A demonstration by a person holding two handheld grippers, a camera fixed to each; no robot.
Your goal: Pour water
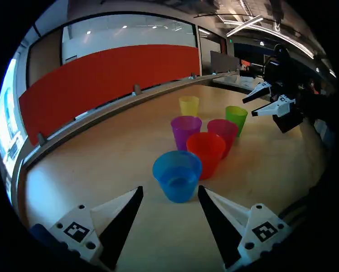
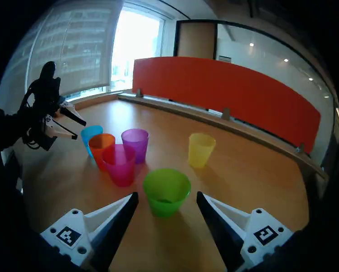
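In the left gripper view, the left hand-held gripper (image 1: 170, 188) has its two fingers spread apart low in the picture, clamped on nothing. A blue cup (image 1: 177, 174) stands upright on the light wooden desk (image 1: 101, 154), just ahead of the fingertips and in line with the gap between them. Its bottom looks darker, but whether that is water cannot be told. Close behind it is an orange cup (image 1: 206, 152), then a pink cup (image 1: 223, 133) and a purple cup (image 1: 186, 131). A yellow cup (image 1: 189, 105) and a green cup (image 1: 236, 119) stand farther back, apart from the cluster. All are upright and translucent. The right hand-held gripper (image 1: 252, 105) hovers above the far right of the desk near the green cup, fingers apart. A red partition (image 1: 110, 86) runs along the desk's far edge, and this view also takes in ceiling lights (image 1: 244, 26).

In the right gripper view, the right hand-held gripper's fingers are spread with the green cup just ahead of the gap, untouched. A small dark patch lies at the cup's bottom, too unclear to name. The yellow cup stands alone to the right. The purple, pink, orange and blue cups bunch to the left. The left hand-held gripper, fingers apart, is just beside the blue cup. This view adds a bright window (image 2: 138, 50).
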